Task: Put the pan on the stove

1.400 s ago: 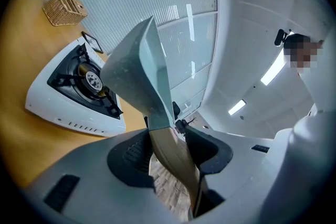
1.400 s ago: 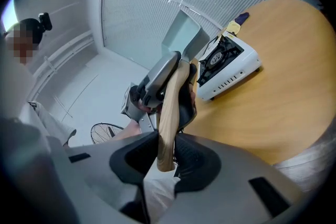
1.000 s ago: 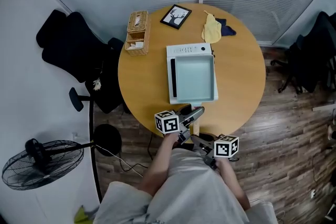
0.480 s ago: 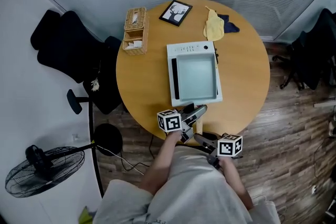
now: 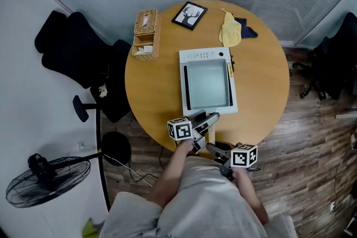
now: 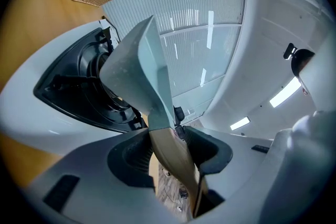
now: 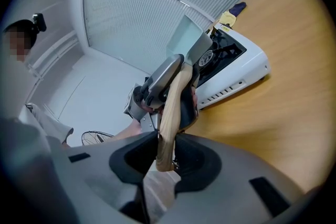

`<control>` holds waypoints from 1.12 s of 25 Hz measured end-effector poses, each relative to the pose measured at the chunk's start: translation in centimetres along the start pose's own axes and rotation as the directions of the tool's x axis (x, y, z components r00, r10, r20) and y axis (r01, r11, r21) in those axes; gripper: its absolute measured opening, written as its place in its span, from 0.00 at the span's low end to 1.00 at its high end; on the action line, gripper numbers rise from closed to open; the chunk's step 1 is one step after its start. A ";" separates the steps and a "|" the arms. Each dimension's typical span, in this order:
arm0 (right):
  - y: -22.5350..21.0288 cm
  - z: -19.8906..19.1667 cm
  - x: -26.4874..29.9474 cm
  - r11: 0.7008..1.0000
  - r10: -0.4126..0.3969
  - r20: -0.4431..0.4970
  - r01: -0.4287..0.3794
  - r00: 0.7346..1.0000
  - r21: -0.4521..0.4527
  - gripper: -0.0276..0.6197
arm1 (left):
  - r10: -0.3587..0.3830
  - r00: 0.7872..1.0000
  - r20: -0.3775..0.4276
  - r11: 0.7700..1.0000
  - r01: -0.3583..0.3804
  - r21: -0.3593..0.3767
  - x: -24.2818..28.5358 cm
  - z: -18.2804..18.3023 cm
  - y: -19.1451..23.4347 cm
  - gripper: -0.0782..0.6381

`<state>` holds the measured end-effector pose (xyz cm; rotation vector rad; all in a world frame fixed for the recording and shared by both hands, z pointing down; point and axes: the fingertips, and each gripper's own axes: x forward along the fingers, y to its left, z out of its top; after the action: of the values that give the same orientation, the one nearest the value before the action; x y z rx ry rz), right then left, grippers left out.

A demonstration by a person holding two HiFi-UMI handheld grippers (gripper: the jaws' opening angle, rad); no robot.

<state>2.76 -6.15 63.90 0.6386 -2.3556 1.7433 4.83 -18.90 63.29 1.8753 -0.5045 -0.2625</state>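
While the pan (image 5: 208,85) is hanging over the stove (image 5: 203,54), left gripper (image 5: 207,121): clamping its handle (image 7: 168,122)
Right gripper (image 5: 215,149): clamping handle end, at table (image 5: 152,95) edge
Room: tabletop spreading wide beside stove

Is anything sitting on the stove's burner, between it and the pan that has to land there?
Nothing visible. The black burner grate under the pan looks bare in the left gripper view, and the yellow cloth and wicker basket lie off the stove on the table.
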 end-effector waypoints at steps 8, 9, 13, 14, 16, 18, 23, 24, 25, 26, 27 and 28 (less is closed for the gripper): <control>-0.5 0.0 0.4 1.000 -0.008 -0.002 0.008 1.000 0.027 0.21 | 0.008 1.000 -0.015 0.999 -0.008 -0.050 0.1 -0.3 1.3 0.39; -0.6 0.1 0.4 1.000 -0.009 -0.002 0.009 1.000 0.027 0.21 | 0.010 1.000 -0.017 0.998 -0.011 -0.058 0.2 -0.3 1.5 0.39; -0.9 0.4 0.4 0.999 -0.011 -0.004 0.011 1.000 0.039 0.21 | 0.042 0.998 -0.039 0.997 -0.045 -0.061 0.4 -0.6 2.9 0.39; -1.0 0.5 0.4 0.999 -0.010 -0.003 0.011 1.000 0.042 0.22 | 0.041 0.999 -0.036 0.997 -0.043 -0.068 0.5 -0.6 3.0 0.39; -1.0 0.7 0.4 0.999 -0.012 -0.002 0.012 1.000 0.043 0.22 | 0.028 0.999 -0.020 0.995 -0.030 -0.091 0.6 -0.3 2.9 0.39; -1.1 0.8 0.4 0.999 -0.014 0.000 0.014 1.000 0.043 0.22 | 0.028 1.000 -0.010 0.994 -0.029 -0.107 0.7 0.0 2.6 0.39; -1.2 1.0 0.3 0.999 -0.019 0.004 0.019 1.000 0.050 0.22 | 0.035 0.999 -0.019 0.994 -0.037 -0.105 1.0 0.1 2.6 0.39; -1.2 1.1 0.3 0.999 -0.021 0.005 0.021 1.000 0.049 0.22 | 0.038 0.999 -0.019 0.994 -0.040 -0.106 1.0 0.1 2.7 0.39; -1.3 1.1 0.3 0.999 -0.023 0.006 0.023 1.000 0.048 0.23 | 0.040 0.999 -0.019 0.993 -0.042 -0.109 1.0 0.1 2.7 0.39; -1.3 1.1 0.3 0.999 -0.025 0.007 0.025 1.000 0.045 0.23 | 0.041 0.999 -0.020 0.993 -0.043 -0.112 1.1 0.1 2.7 0.39; -1.2 1.2 0.2 0.999 -0.027 0.008 0.026 1.000 0.039 0.23 | 0.042 0.999 -0.023 0.992 -0.044 -0.117 1.1 0.1 2.7 0.39; -1.1 1.4 0.2 0.999 -0.027 0.011 0.026 1.000 0.032 0.23 | 0.042 0.999 -0.024 0.991 -0.045 -0.124 1.1 0.2 2.8 0.39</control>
<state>3.23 -7.75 64.51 0.6832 -2.3200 1.7744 5.13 -20.35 65.87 1.7424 -0.5028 -0.2397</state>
